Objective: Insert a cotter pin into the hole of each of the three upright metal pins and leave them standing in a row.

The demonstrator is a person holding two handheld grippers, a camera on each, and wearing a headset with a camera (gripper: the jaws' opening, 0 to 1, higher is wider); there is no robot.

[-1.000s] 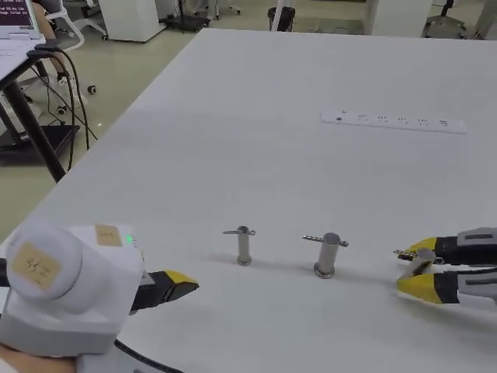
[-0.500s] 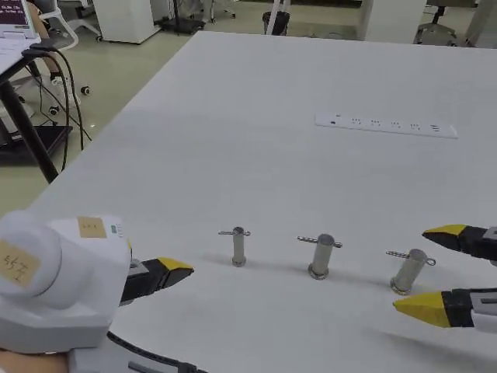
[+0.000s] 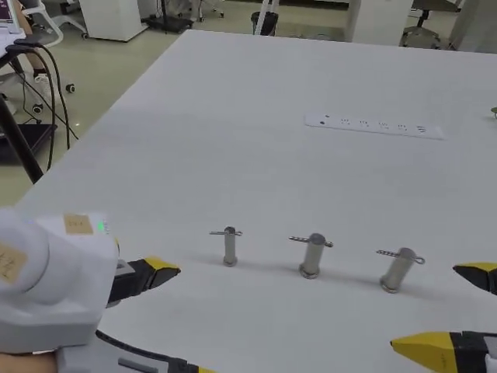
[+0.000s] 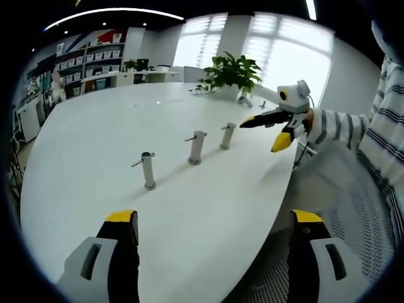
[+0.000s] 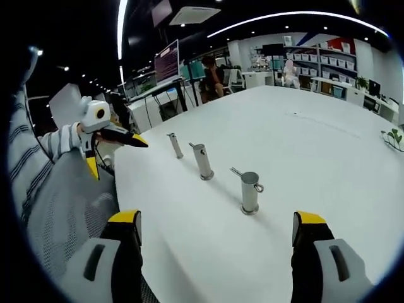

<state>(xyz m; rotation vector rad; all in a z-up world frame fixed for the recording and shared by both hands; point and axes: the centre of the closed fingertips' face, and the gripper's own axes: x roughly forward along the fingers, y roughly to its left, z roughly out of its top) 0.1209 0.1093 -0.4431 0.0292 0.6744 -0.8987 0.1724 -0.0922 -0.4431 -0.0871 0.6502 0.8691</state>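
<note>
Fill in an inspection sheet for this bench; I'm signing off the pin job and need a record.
Surface: white table, matte.
Job's things: left pin, middle pin, right pin stand in a row, a cotter pin through each.
Clutter: power strip lying farther back.
Grippers: left tool and right tool open, holding nothing, apart from the pins.
Cables: black cables off the table's left side.
Surroundings: office chair, potted plant.

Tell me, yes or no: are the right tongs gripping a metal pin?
No, the right tongs are open, and the nearest metal pin stands free on the table ahead of them.
</note>
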